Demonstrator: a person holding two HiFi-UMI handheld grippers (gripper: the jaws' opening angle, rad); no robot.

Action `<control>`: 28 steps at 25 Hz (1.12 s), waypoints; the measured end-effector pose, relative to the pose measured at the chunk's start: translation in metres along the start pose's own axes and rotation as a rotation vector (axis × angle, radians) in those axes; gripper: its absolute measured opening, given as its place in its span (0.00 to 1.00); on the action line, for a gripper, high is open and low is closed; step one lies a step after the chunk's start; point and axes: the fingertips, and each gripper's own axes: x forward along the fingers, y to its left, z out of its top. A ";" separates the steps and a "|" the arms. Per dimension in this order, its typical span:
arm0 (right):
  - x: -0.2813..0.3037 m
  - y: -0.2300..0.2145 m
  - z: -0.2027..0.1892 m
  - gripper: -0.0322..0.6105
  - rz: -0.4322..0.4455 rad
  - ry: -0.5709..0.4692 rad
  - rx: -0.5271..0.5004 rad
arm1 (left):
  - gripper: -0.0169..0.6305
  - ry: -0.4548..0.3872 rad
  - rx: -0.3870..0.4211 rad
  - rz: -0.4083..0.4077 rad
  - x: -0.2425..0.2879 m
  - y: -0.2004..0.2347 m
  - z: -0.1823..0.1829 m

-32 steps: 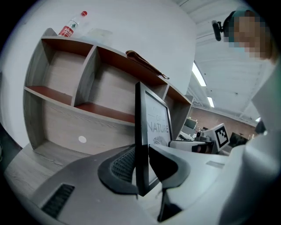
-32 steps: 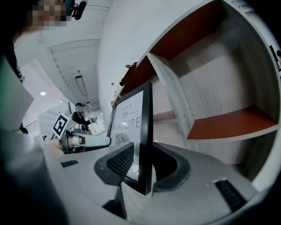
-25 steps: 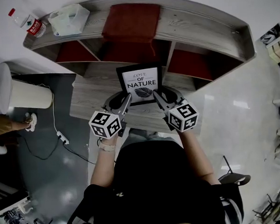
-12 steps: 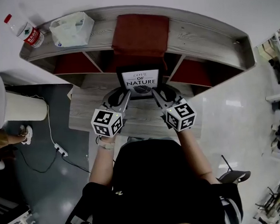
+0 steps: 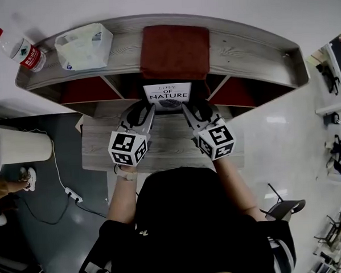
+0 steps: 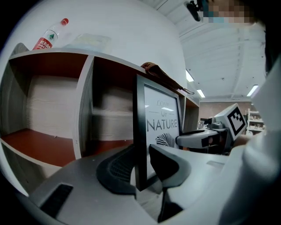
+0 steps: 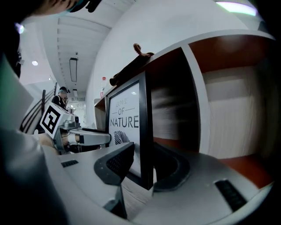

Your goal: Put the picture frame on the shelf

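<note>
The picture frame point(image 5: 168, 95) has moved from above the worktop point(image 5: 103, 149) to the mouth of the middle compartment of the shelf point(image 5: 251, 49). The left gripper point(image 5: 150, 109) and the right gripper point(image 5: 187, 109) each pinch one side edge in their jaws. Probably only the setting down remains.

The left gripper point(image 5: 144, 110) and right gripper point(image 5: 192, 108) are chunky grey plastic with black ribbed pads point(image 6: 115, 169). Each has a white cube point(image 5: 128, 149) with black square markers. The person wears a black short-sleeved top point(image 5: 186, 218) and a pale wristband point(image 5: 127, 175).

The shelf point(image 5: 251, 49) is grey grained wood, the cloth point(image 5: 174, 50) matt red, the picture frame point(image 5: 168, 96) smooth black.
</note>
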 end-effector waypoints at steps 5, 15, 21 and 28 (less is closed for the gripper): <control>0.007 -0.002 0.010 0.23 -0.048 -0.034 -0.044 | 0.18 -0.022 0.035 -0.014 0.008 0.008 0.011; 0.025 -0.017 0.020 0.23 -0.112 -0.050 -0.024 | 0.18 -0.035 0.052 -0.024 0.028 0.024 0.022; 0.029 -0.021 0.022 0.23 -0.130 -0.060 0.000 | 0.18 -0.041 0.046 -0.019 0.032 0.027 0.025; 0.032 -0.023 0.028 0.23 -0.146 -0.065 -0.019 | 0.18 -0.049 0.093 0.009 0.035 0.030 0.034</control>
